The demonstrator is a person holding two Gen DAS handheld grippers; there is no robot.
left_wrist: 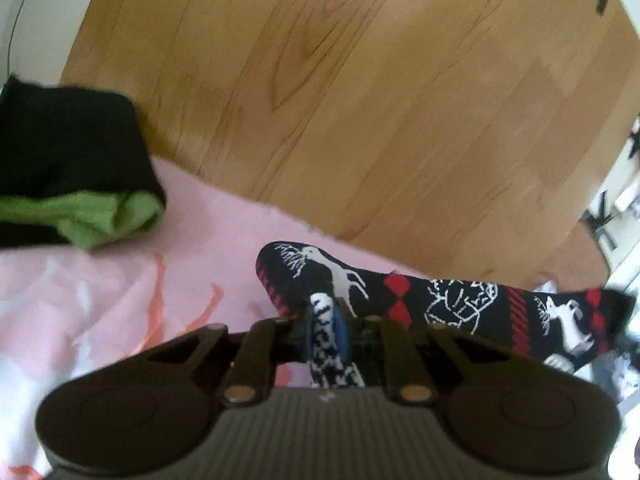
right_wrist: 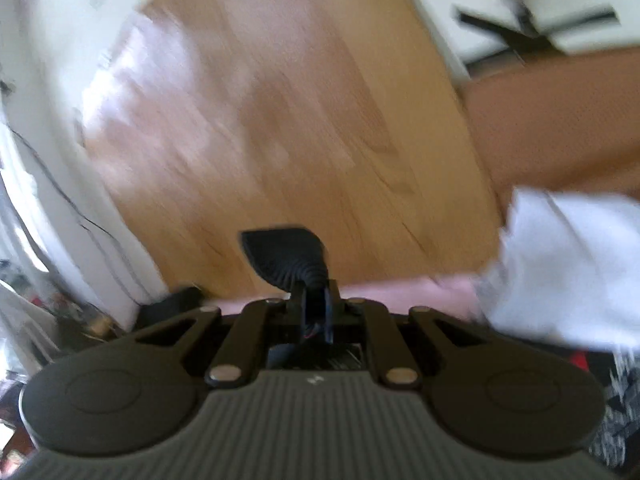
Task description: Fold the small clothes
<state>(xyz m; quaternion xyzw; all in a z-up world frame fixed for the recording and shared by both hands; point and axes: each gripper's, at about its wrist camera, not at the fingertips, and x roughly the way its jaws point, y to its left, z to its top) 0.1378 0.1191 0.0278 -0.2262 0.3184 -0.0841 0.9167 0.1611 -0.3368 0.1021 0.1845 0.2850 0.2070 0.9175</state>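
Navy reindeer-patterned knit sock [left_wrist: 440, 300] lay stretched over pink printed bedsheet [left_wrist: 120, 280], left gripper [left_wrist: 328, 320] clamped on its toe end; right gripper [right_wrist: 316, 304] closed on dark ribbed fabric [right_wrist: 288, 256], view blurred.

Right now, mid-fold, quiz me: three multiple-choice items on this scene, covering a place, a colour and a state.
1. Where does the black-and-green folded garment lie relative to the patterned sock in the left wrist view?
A. To its left
B. To its right
C. On top of it

2. What colour are the diamonds on the patterned sock?
A. Yellow
B. Red
C. Green

3. What is the state of the left claw?
A. Wide open
B. Shut on nothing
C. Shut on the sock

Answers: 1 A, it sits at the left edge on the pink sheet; 2 B, red diamonds show on the dark knit; 3 C, patterned fabric is pinched between the fingers.
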